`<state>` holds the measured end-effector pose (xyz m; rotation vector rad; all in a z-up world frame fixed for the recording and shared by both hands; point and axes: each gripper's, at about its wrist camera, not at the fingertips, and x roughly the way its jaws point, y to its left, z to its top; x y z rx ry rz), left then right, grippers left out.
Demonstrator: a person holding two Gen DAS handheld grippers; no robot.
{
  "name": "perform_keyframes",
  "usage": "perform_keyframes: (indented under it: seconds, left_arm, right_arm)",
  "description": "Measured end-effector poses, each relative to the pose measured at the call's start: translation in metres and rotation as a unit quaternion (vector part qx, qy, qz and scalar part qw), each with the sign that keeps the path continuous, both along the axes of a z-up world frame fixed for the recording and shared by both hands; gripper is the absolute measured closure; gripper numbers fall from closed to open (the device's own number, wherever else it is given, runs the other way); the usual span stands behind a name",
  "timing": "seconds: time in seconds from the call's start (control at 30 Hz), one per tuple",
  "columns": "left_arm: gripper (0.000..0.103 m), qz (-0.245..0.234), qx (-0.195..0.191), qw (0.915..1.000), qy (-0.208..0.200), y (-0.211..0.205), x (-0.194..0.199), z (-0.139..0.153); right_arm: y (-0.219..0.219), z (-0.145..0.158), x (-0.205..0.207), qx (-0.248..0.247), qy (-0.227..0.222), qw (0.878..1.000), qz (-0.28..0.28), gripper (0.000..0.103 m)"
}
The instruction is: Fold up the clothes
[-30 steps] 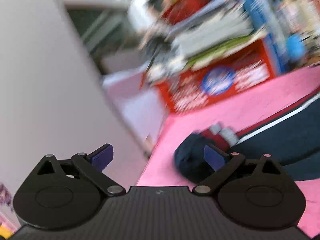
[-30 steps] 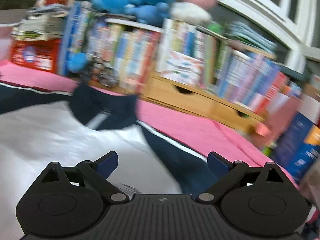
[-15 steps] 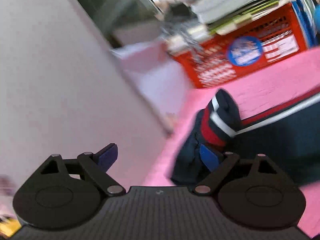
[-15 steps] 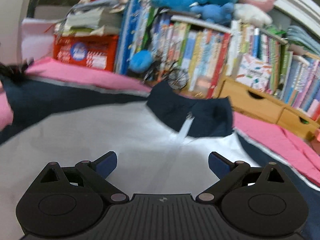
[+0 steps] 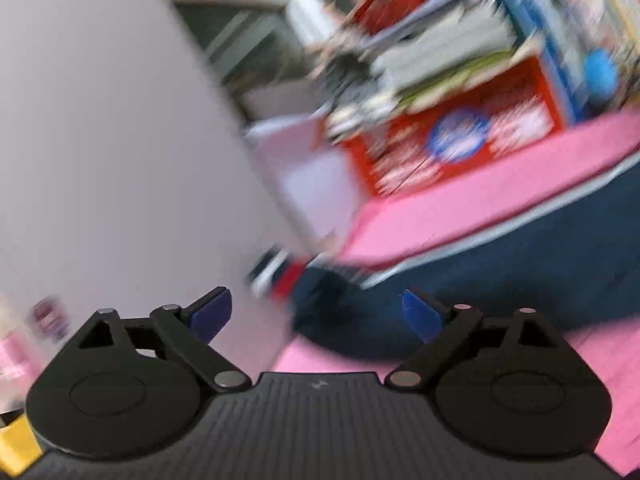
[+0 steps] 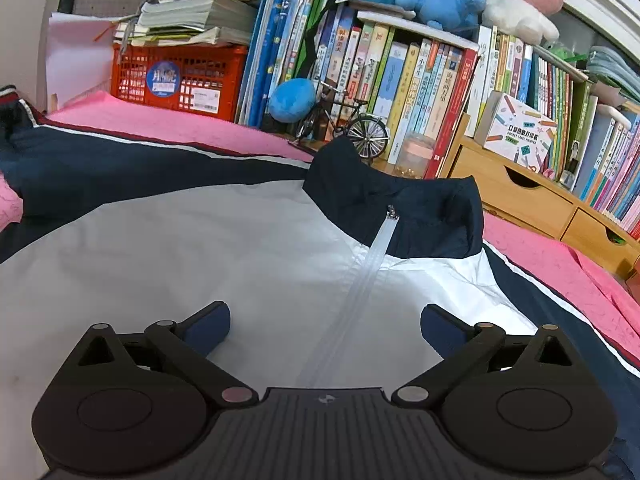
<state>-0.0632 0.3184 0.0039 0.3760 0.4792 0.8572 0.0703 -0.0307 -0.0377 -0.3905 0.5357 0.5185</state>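
A white and navy zip jacket (image 6: 224, 248) lies front-up on a pink cloth (image 6: 152, 120), collar (image 6: 392, 204) toward the bookshelf. Its navy sleeve (image 6: 120, 164) runs out to the left. My right gripper (image 6: 325, 320) is open and empty, hovering over the white chest beside the zip (image 6: 360, 292). In the blurred left wrist view, my left gripper (image 5: 316, 312) is open and empty just before the sleeve end (image 5: 344, 312) with its red and white striped cuff (image 5: 280, 272) at the table's left edge.
A red crate (image 6: 176, 80) under stacked papers stands at the back left. A bookshelf (image 6: 400, 68) with plush toys, a model bicycle (image 6: 352, 124) and wooden drawers (image 6: 532, 200) line the back. A pale wall (image 5: 100, 140) stands left of the table.
The right gripper swung left and settled over the jacket's chest near the zip. The left gripper keeps shifting around the sleeve cuff, its view blurred. Both stayed open.
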Motion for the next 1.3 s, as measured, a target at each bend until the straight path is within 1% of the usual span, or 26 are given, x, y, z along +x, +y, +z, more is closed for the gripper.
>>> perform_keyframes:
  seconds: [0.03, 0.13, 0.17, 0.23, 0.27, 0.37, 0.4, 0.43, 0.47, 0.53, 0.6, 0.63, 0.67, 0.7, 0.77, 0.8, 0.83, 0.9, 0.97, 1.03, 1.07, 1.1, 1.13, 1.17, 1.27, 1.3]
  left_arm:
    - [0.006, -0.016, -0.008, 0.9998, -0.003, -0.001, 0.006, 0.002]
    - [0.006, -0.003, -0.011, 0.9992, 0.039, 0.0, 0.031, -0.012]
    - [0.006, 0.018, -0.011, 0.9975, 0.067, 0.006, 0.041, -0.022]
    - [0.005, 0.056, -0.023, 0.9938, 0.093, 0.02, 0.044, -0.038]
    - [0.003, 0.075, -0.034, 0.9924, 0.092, 0.025, 0.04, -0.037]
    - [0.006, 0.138, -0.022, 0.9847, 0.105, 0.034, 0.041, -0.035]
    - [0.007, 0.142, -0.016, 0.9848, 0.099, 0.031, 0.038, -0.032]
    - [0.007, 0.137, -0.015, 0.9866, 0.087, 0.025, 0.033, -0.026]
    - [0.007, 0.118, -0.021, 0.9903, 0.07, 0.022, 0.032, -0.017]
    - [0.007, 0.048, -0.059, 0.9962, 0.043, -0.004, 0.034, -0.003]
    - [0.007, -0.025, -0.097, 0.9948, 0.016, -0.032, 0.037, 0.012]
    - [0.007, -0.066, -0.124, 0.9901, 0.006, -0.05, 0.039, 0.017]
    - [0.007, -0.106, -0.153, 0.9824, 0.0, -0.064, 0.044, 0.019]
    - [0.007, -0.149, -0.193, 0.9698, -0.003, -0.079, 0.05, 0.02]
    - [0.006, -0.201, -0.242, 0.9493, 0.002, -0.103, 0.063, 0.016]
    - [0.006, -0.226, -0.265, 0.9375, 0.006, -0.115, 0.07, 0.014]
    - [0.006, -0.238, -0.266, 0.9339, 0.016, -0.127, 0.076, 0.007]
    - [0.007, -0.244, -0.251, 0.9356, 0.042, -0.145, 0.086, -0.01]
    - [0.007, -0.234, -0.241, 0.9393, 0.066, -0.153, 0.094, -0.029]
    - [0.005, -0.228, -0.245, 0.9405, 0.059, -0.153, 0.096, -0.042]
    - [0.003, -0.224, -0.252, 0.9398, 0.056, -0.151, 0.097, -0.044]
    - [0.002, -0.221, -0.259, 0.9385, 0.054, -0.146, 0.098, -0.044]
    - [0.001, -0.218, -0.264, 0.9379, 0.053, -0.145, 0.097, -0.046]
    - [0.0, -0.217, -0.264, 0.9383, 0.053, -0.145, 0.097, -0.046]
    - [0.0, -0.211, -0.26, 0.9406, 0.054, -0.147, 0.094, -0.046]
    - [0.0, -0.21, -0.257, 0.9417, 0.054, -0.15, 0.094, -0.046]
  right_arm:
    - [-0.001, 0.0, 0.001, 0.001, 0.002, 1.0, 0.0, 0.0]
    - [-0.002, 0.0, 0.002, 0.007, 0.01, 1.0, 0.0, 0.0]
    - [-0.003, 0.0, 0.003, 0.01, 0.014, 1.0, 0.0, 0.0]
    - [-0.005, -0.001, 0.005, 0.016, 0.022, 1.0, -0.001, 0.0]
    - [-0.005, -0.001, 0.006, 0.02, 0.027, 0.999, -0.002, 0.0]
    - [-0.007, -0.001, 0.009, 0.03, 0.039, 0.999, -0.004, 0.0]
    - [-0.008, -0.002, 0.01, 0.033, 0.043, 0.999, -0.005, 0.0]
    - [-0.009, -0.002, 0.011, 0.036, 0.048, 0.998, -0.005, 0.0]
    - [-0.01, -0.002, 0.013, 0.041, 0.054, 0.998, -0.006, 0.0]
    - [-0.013, -0.003, 0.016, 0.051, 0.067, 0.996, -0.009, 0.0]
    - [-0.016, -0.004, 0.02, 0.064, 0.081, 0.995, -0.011, 0.0]
    - [-0.018, -0.004, 0.022, 0.071, 0.089, 0.993, -0.012, 0.0]
    - [-0.019, -0.004, 0.022, 0.075, 0.09, 0.993, -0.015, 0.0]
    - [-0.022, -0.002, 0.02, 0.078, 0.084, 0.993, -0.024, 0.0]
    - [-0.034, 0.004, 0.016, 0.093, 0.072, 0.992, -0.044, 0.0]
    - [-0.049, 0.009, 0.014, 0.112, 0.068, 0.99, -0.052, 0.0]
    - [-0.064, 0.015, 0.011, 0.133, 0.063, 0.987, -0.059, 0.0]
    - [-0.106, 0.028, 0.007, 0.15, 0.037, 0.984, -0.09, 0.0]
    - [-0.153, 0.032, 0.011, 0.122, -0.004, 0.982, -0.145, 0.0]
    - [-0.204, 0.031, 0.021, 0.07, -0.044, 0.972, -0.22, 0.002]
    - [-0.233, 0.029, 0.026, 0.043, -0.064, 0.964, -0.253, 0.006]
    - [-0.255, 0.027, 0.032, 0.023, -0.077, 0.959, -0.272, 0.014]
    - [-0.278, 0.025, 0.039, 0.009, -0.077, 0.952, -0.295, 0.019]
    - [-0.302, 0.023, 0.046, -0.005, -0.074, 0.945, -0.319, 0.029]
    - [-0.36, 0.02, 0.064, 0.007, -0.061, 0.927, -0.37, 0.031]
    - [-0.372, 0.018, 0.068, -0.001, -0.067, 0.922, -0.381, 0.032]
